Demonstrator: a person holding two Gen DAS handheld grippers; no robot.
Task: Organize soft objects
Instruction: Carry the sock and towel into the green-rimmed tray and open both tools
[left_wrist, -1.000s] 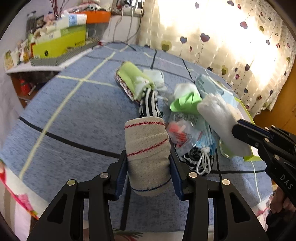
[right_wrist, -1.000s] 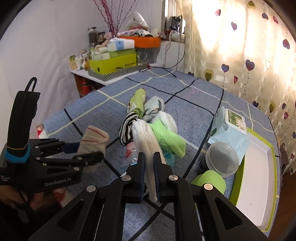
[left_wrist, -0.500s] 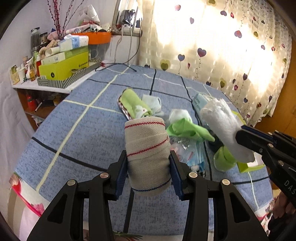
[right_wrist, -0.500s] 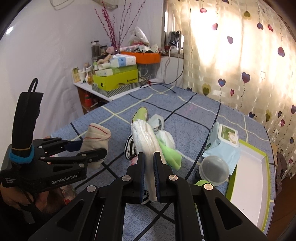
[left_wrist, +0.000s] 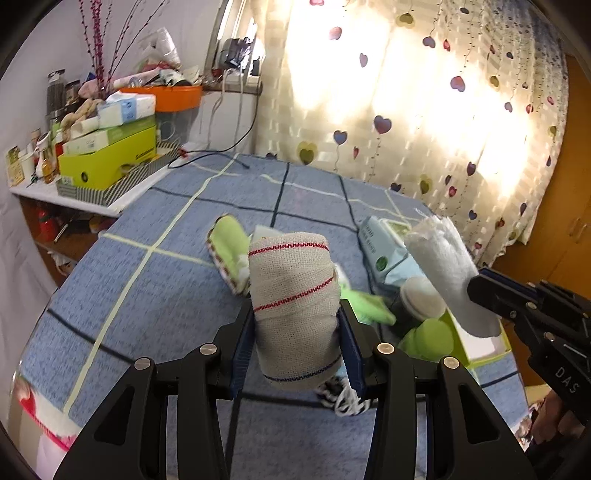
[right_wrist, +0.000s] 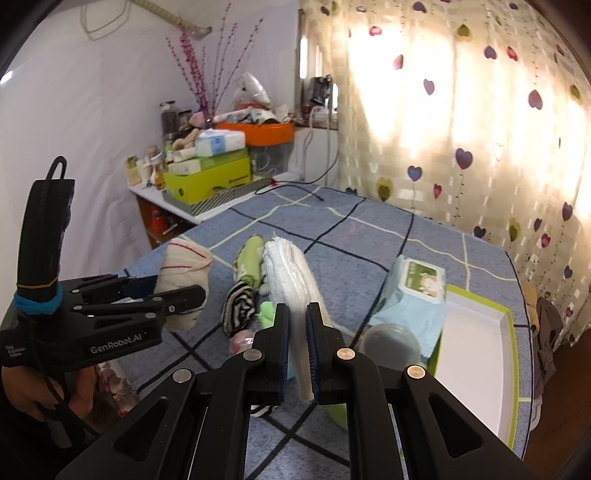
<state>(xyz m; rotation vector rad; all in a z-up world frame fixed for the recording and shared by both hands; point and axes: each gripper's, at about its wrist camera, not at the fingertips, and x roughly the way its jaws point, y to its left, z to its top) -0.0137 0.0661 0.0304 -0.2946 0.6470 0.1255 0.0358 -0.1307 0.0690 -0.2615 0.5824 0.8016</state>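
"GenRobot.AI" is printed in white along the side of the left gripper (right_wrist: 177, 301), and "DAS" shows on the body of the right gripper (left_wrist: 480, 286) in the left wrist view; the lettering on the wet-wipes pack (right_wrist: 421, 284) and on the yellow-green box (right_wrist: 210, 181) on the side shelf is too small to read. The left gripper clamps a beige rolled sock (left_wrist: 295, 310) with red stripes and one blue stripe, its pads pressed to both sides, and holds it clear above the blue checked bedspread (left_wrist: 147, 295). The right gripper's jaws are nearly together, pinching a white folded sock (right_wrist: 291, 280) — also lifted off the bed. Below them lies a heap of soft things: a light green sock (right_wrist: 249, 258), a black-and-white striped sock (right_wrist: 238, 306), a bright green cloth (left_wrist: 364, 304). The white tray with a green rim (right_wrist: 476, 358) sits at the right edge of the bed, with nothing seen in it. An orange tub (right_wrist: 269, 133) on the shelf is heaped with clutter.
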